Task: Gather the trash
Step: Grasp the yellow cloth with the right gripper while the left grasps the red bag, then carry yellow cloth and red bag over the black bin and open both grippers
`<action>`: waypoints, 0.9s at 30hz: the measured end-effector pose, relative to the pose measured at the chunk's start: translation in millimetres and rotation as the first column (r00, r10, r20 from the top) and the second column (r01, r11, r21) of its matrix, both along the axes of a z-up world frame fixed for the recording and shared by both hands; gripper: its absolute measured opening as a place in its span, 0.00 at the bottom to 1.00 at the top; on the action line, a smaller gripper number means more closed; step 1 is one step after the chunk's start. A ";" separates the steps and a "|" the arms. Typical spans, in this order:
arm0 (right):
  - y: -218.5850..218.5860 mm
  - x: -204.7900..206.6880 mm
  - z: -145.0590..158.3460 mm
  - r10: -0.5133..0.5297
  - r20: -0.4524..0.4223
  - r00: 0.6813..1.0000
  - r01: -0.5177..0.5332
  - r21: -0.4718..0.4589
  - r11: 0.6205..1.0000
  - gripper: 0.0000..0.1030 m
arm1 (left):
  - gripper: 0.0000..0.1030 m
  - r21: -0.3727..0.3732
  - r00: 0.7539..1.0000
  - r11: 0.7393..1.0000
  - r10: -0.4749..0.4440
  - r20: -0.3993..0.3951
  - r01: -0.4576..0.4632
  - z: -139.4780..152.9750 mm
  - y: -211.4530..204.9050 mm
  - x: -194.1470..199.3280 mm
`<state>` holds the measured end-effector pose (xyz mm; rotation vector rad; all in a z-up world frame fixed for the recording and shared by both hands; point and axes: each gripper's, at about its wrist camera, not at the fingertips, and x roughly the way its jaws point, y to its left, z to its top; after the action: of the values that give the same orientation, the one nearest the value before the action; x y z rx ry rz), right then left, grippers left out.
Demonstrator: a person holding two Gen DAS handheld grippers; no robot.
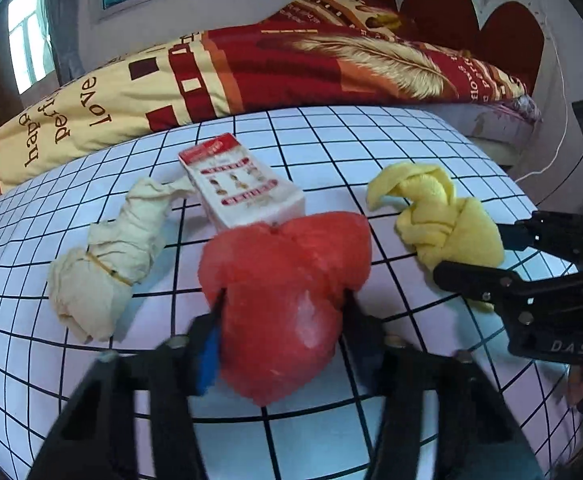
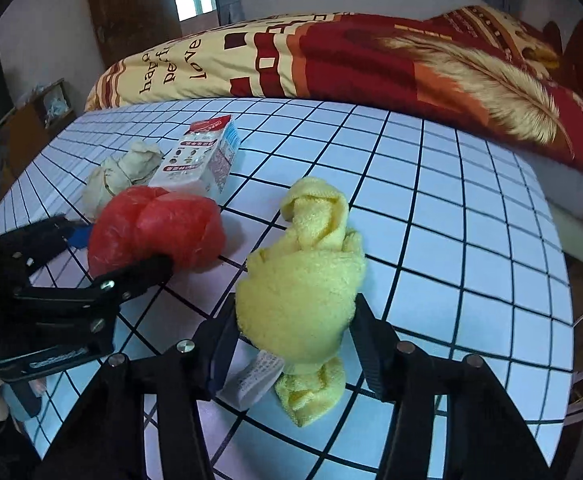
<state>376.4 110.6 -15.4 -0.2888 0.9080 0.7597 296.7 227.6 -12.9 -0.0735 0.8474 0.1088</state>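
1. Trash, four pieces, all lying on the grid-patterned bench [image 1: 371, 132] beside a bed with a red and yellow quilt [image 1: 251, 60].
2. Red bundle [image 1: 287, 292]: a crumpled red plastic wad, nearest the left claw [image 1: 283, 304]. It sits directly between that claw's two fingers, its long axis running away from the camera toward the carton. The fingertips [image 1: 216, 304] press into its flanks on both sides, so the left claw is closed narrow on it; the bundle rests on the bench, not lifted.
3. Yellow cloth [image 2: 303, 292]: a knotted towel with a white label [image 2: 251, 380] at its near end, nearest the right claw [image 2: 295, 320]. It lies straight ahead between the fingers, long axis pointing away along the claw's line. The jaws stand at middling width and flank the thick middle of the cloth; the pads appear to touch it, though how firm the pinch is I cannot tell.
4. Carton [image 1: 243, 184]: a white and red box lying flat just beyond the red bundle, touching or nearly touching it.
5. Beige rag [image 1: 107, 256]: bound with a rubber band, left of the carton, apart from both claws.
6. Judgement: each hand has its own piece centred; the coming move is a straight lift, left with red, right with yellow.
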 end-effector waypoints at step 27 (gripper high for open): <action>-151.9 -157.6 61.5 -0.107 0.175 0.979 0.100 0.049 0.994 0.40 | 0.34 0.013 0.978 0.995 -0.097 0.183 0.096 53.0 -104.4 -150.0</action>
<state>218.8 -41.3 46.2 -0.2679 0.7327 0.6440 146.7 123.2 40.2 -0.0374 0.6648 0.0119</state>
